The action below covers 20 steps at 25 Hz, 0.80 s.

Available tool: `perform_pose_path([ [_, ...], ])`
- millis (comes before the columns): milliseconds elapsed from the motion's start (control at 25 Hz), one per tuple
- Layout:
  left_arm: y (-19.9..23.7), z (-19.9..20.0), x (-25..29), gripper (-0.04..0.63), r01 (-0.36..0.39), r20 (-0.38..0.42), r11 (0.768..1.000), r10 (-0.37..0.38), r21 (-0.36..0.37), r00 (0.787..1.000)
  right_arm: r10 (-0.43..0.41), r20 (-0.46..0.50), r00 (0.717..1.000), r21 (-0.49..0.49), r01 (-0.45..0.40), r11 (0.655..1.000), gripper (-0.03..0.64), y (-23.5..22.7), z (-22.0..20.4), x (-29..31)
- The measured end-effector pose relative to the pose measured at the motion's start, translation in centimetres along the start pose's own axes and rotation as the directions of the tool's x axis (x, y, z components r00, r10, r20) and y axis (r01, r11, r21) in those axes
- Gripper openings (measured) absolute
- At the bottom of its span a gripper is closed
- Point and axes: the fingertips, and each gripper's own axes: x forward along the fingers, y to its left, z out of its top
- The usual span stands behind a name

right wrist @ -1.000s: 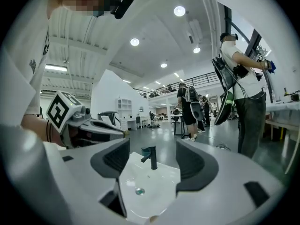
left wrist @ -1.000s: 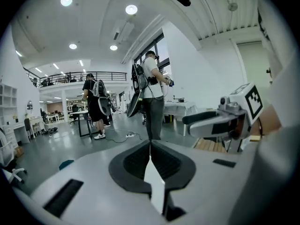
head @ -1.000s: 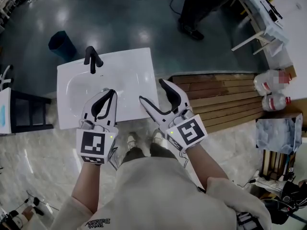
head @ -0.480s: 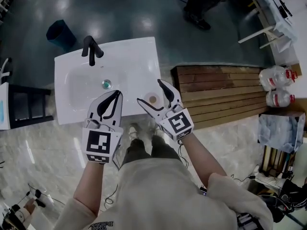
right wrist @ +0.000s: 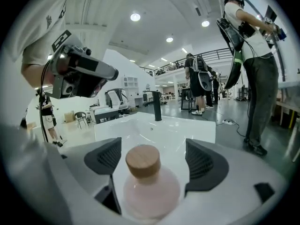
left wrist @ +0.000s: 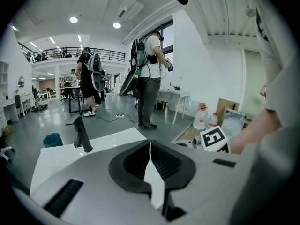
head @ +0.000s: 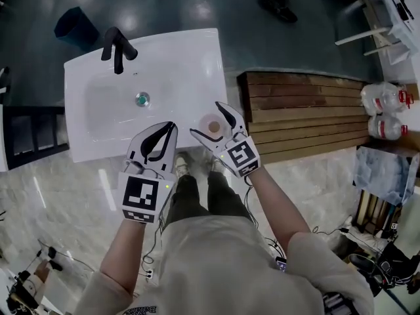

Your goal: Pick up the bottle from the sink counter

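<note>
Holds right hand-held gripper (head: 207, 119) out front, forearm angled leftward, jaws opening either side of upright pink bottle (head: 211, 125) on sink's (head: 197, 51) near right corner, pads clear of it. Holds left hand-held gripper (head: 169, 128) just left, jaws together, empty, pointing toward black faucet (head: 115, 46) beyond

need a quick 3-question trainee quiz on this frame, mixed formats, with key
1. Multiple choice: what stands between the right gripper's jaws? A) a sponge B) a pink bottle with a wooden cap C) a mug
2. True or false: the left gripper grips the bottle.
3. Fill in: seen from the person, the bottle stands on the sink counter to the ___ of the basin.
Key: 1 B; the jaws are opening, pads clear of it. 2 False; it is shut and empty. 3 right.
</note>
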Motion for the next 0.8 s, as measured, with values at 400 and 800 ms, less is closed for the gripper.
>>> perform_pose_path([
  [400,-0.8,-3.5,2.1,0.011,0.062,-0.055,0.998,-0.062,0.001,0.997,-0.016,-0.091,0.996,-0.042,0.012,0.999,0.368,-0.1,-4.5,1.8],
  [800,-3.0,-6.8,4.8,0.012,0.19,-0.106,0.981,-0.184,0.05,0.977,-0.031,-0.135,0.99,-0.14,0.012,0.99,0.367,0.2,-5.5,2.0],
])
